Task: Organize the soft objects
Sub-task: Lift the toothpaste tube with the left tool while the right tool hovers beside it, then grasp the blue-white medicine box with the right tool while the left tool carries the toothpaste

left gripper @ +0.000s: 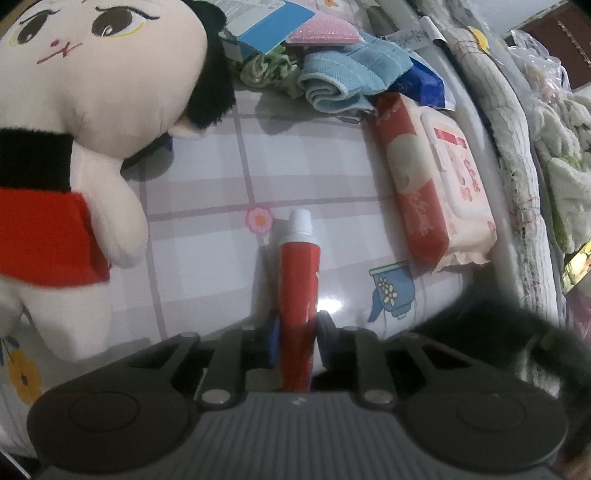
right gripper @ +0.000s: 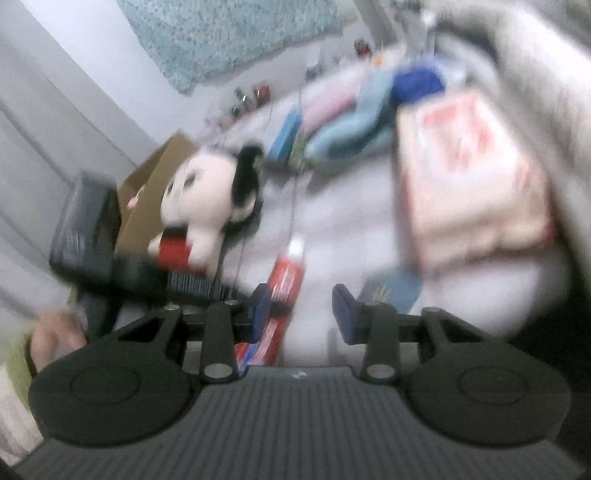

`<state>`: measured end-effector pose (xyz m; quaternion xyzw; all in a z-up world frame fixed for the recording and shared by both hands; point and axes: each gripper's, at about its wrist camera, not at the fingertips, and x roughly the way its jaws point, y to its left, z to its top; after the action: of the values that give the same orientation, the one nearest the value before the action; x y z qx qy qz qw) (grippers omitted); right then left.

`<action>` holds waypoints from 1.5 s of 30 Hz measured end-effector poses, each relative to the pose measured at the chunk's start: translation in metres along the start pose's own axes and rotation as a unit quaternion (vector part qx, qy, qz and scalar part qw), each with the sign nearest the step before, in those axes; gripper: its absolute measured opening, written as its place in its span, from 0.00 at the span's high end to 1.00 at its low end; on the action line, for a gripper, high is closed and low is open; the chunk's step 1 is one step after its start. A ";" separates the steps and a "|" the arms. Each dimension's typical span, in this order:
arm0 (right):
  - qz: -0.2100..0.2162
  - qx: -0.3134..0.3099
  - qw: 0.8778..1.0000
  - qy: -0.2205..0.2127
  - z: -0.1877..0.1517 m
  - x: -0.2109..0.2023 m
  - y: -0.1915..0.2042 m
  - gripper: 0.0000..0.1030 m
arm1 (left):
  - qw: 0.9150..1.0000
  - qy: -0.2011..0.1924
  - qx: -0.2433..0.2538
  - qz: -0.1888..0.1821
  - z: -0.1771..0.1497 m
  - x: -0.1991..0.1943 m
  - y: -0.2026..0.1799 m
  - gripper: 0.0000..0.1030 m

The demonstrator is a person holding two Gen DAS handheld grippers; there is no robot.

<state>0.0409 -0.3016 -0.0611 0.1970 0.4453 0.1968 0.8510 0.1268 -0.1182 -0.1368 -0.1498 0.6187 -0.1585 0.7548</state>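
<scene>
My left gripper (left gripper: 298,328) is shut on a red toothpaste tube (left gripper: 298,273) with a white cap, its cap end pointing away over the checked tablecloth (left gripper: 207,184). A plush doll (left gripper: 85,122) with a cream face, black hair and red top stands close at the left. In the blurred right wrist view my right gripper (right gripper: 301,310) is open and empty above the table. The tube (right gripper: 286,275) lies just left of its gap, with the left gripper (right gripper: 92,236) and the doll (right gripper: 207,203) beyond.
A red and pink wet-wipes pack (left gripper: 439,192) lies at the right. A rolled blue towel (left gripper: 351,77), a pink sponge (left gripper: 325,31), a green cloth (left gripper: 269,68) and a blue card (left gripper: 269,22) sit at the back. White knitted cloth (left gripper: 509,122) runs along the right edge. A brown box (right gripper: 155,192) stands behind the doll.
</scene>
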 end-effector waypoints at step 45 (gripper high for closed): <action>0.048 0.022 0.999 0.008 0.182 0.142 0.008 0.46 | 0.964 -0.264 0.001 0.041 0.008 -0.170 0.034 0.81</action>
<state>0.2667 -0.2517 -0.0581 0.2353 0.4461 0.2295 0.8324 0.1056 -0.0146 0.0009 -0.1605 0.4033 -0.0831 0.8971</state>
